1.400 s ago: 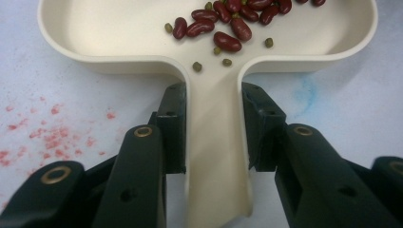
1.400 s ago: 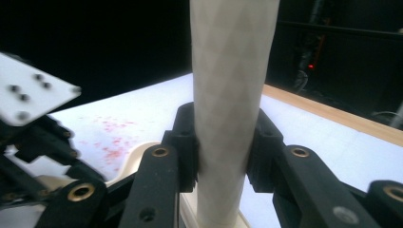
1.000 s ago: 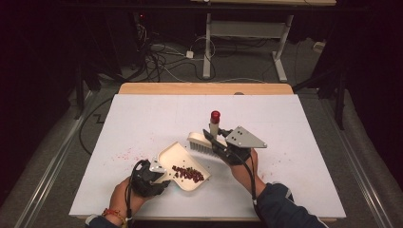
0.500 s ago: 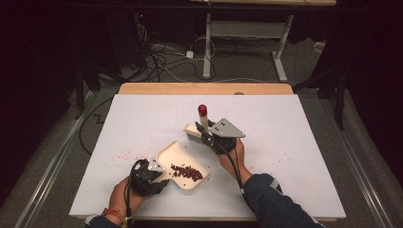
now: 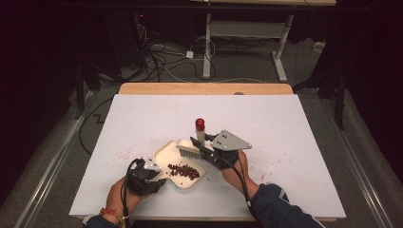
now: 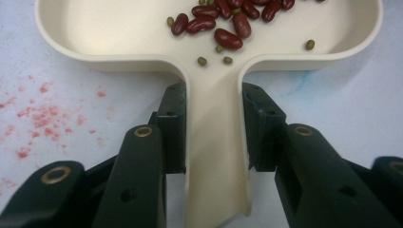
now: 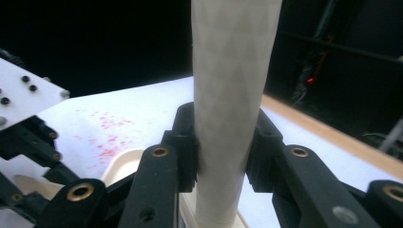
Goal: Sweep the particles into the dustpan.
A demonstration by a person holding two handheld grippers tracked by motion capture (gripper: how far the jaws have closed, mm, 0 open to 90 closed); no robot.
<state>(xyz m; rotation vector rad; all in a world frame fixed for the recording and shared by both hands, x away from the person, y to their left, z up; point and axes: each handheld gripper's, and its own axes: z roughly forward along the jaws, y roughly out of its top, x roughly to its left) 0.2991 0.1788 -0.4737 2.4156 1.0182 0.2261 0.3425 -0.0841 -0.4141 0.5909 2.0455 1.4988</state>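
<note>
While one cream dustpan (image 5: 177,164) lies flat near the front edge of the white counter (image 5: 294,123), the left hand-held gripper (image 6: 214,128) is clamped on both sides of its handle. About a dozen dark red beans (image 6: 228,38) and several small green ones (image 6: 202,61) lie in its tray. The right hand-held gripper (image 7: 221,142) is closed around the pale, red-tipped handle of one brush (image 5: 192,151), whose bristles rest at the pan's far rim.

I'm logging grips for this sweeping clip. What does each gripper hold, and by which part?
The left gripper clamps the dustpan by its handle. The right gripper clamps the brush by its upright handle.
</note>
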